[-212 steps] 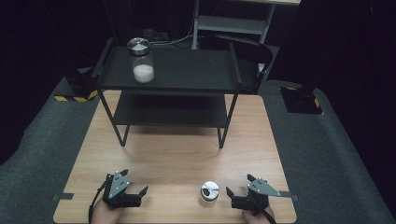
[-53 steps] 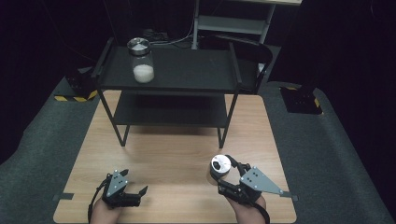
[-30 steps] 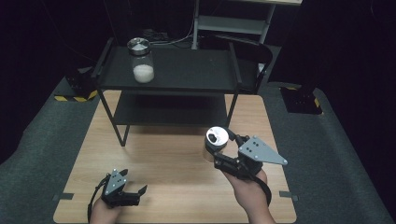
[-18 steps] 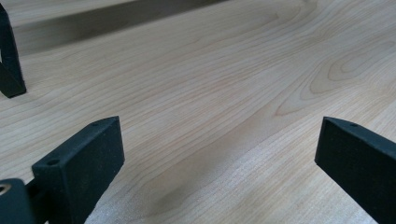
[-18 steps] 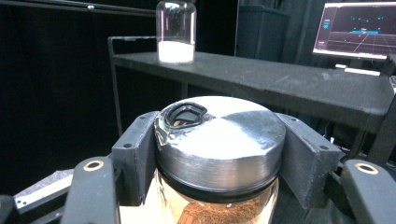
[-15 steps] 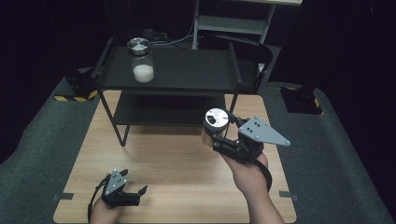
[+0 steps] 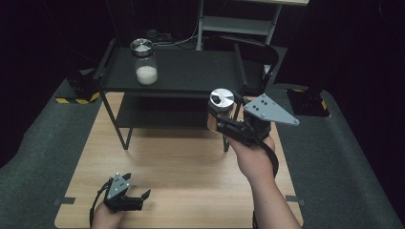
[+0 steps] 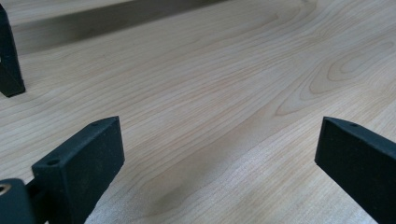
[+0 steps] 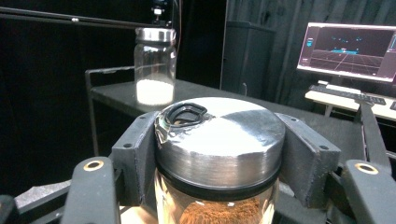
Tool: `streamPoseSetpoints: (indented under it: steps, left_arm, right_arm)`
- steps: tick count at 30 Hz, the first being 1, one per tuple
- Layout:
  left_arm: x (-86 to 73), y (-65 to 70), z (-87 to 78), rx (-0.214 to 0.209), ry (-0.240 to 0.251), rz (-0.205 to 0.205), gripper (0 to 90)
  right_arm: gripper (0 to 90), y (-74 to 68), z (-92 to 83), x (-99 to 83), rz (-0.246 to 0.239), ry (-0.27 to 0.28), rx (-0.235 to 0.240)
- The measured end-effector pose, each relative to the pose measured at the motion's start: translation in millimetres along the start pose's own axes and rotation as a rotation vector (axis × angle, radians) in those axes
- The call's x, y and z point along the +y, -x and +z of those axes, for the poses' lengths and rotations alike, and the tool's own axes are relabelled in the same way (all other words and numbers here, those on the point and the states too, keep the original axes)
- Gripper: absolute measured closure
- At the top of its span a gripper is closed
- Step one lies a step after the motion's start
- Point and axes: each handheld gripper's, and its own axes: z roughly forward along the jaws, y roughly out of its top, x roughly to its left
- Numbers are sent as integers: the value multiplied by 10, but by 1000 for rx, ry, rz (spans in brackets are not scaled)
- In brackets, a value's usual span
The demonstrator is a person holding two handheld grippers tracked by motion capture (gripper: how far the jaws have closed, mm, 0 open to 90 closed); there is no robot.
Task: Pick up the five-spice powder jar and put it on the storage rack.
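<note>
My right gripper [image 7: 220, 117] is shut on a glass jar [image 7: 219, 110] with a silver lid and brown powder inside, held in the air in front of the black shelf's [image 7: 191, 71] right end. In the right gripper view the jar's lid [image 9: 219, 137] sits clamped between both black jaws, about level with the shelf top. A second jar [image 7: 144, 62], lidded and part full of white powder, stands on the shelf top at the left [image 9: 154, 65]. My left gripper [image 7: 136, 196] rests open on the wooden table [image 7: 181, 167] near its front left corner, with bare wood [image 8: 210, 116] between its jaws.
The black two-level shelf stands across the back of the table, its legs on the wood. A grey rack [image 7: 236, 24] and cables lie behind it. A lit monitor [image 9: 348, 46] and keyboard sit far off. Dark carpet surrounds the table.
My right gripper has lifted the brown-powder jar off the table and carried it up and away toward the shelf's right end. The left gripper has stayed put.
</note>
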Motion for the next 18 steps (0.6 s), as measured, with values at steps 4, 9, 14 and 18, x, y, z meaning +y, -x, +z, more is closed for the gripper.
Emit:
streamPoseSetpoints:
  steps: [4,9,14,18]
  left_arm:
    - [-2,-6,-2,-2,1,-1,15]
    - [-2,-19,-4,-5,1,0,15]
    - [-2,-19,-5,-6,2,0,15]
    - [1,-19,-5,-5,0,2,15]
  right_arm:
    - [352,15,87,108,1,7,-5]
    - [352,22,210,206,-3,20,-22]
    - [352,41,311,254,7,30,-39]
    - [352,49,414,300,9,33,-60]
